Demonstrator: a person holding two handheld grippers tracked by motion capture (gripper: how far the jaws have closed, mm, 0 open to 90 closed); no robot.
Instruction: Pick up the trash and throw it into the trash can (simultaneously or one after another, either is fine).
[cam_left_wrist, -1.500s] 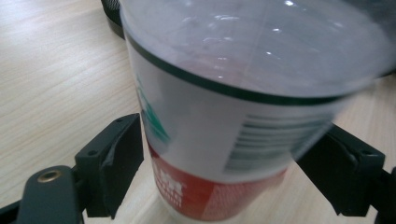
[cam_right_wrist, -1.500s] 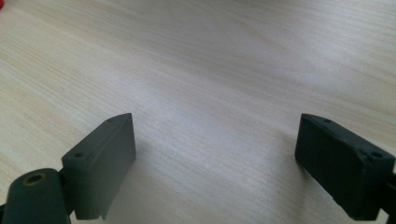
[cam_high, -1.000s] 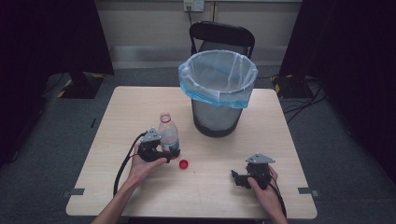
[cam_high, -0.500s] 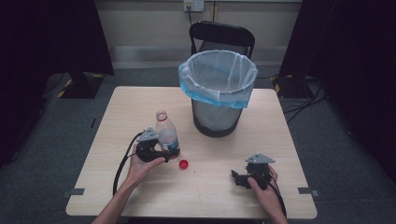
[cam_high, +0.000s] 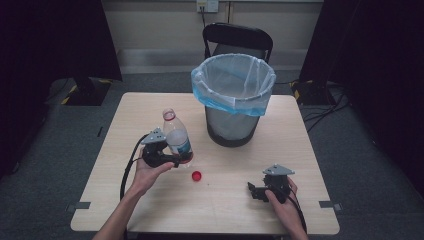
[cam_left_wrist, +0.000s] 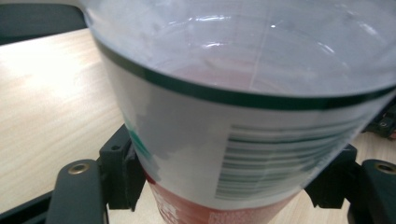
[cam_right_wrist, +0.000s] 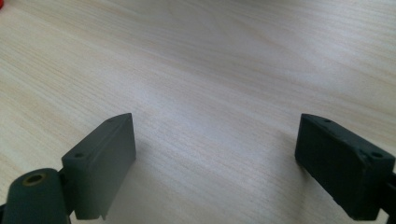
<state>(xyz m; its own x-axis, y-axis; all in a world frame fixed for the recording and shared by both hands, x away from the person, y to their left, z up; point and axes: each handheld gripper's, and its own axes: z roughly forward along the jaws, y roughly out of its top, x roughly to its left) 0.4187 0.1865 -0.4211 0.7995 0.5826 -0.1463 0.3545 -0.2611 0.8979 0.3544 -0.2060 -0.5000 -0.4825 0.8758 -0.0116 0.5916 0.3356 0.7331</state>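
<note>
A bottle (cam_high: 176, 136) was stood upright on the table (cam_high: 125, 115), left of the bin (cam_high: 233, 100), which was set toward the far middle of the tabletop. A chair (cam_high: 238, 40) was placed behind the bin, beyond the far edge. The bottle was clasped low down from its left by the left gripper (cam_high: 172, 159). A cap (cam_high: 197, 175) was laid just before and right of the bottle. The right gripper (cam_high: 255, 191) was rested well apart near the front right.

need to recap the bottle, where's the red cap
In the high view the cap lies on the table, just right of the left gripper and bottle.
</note>
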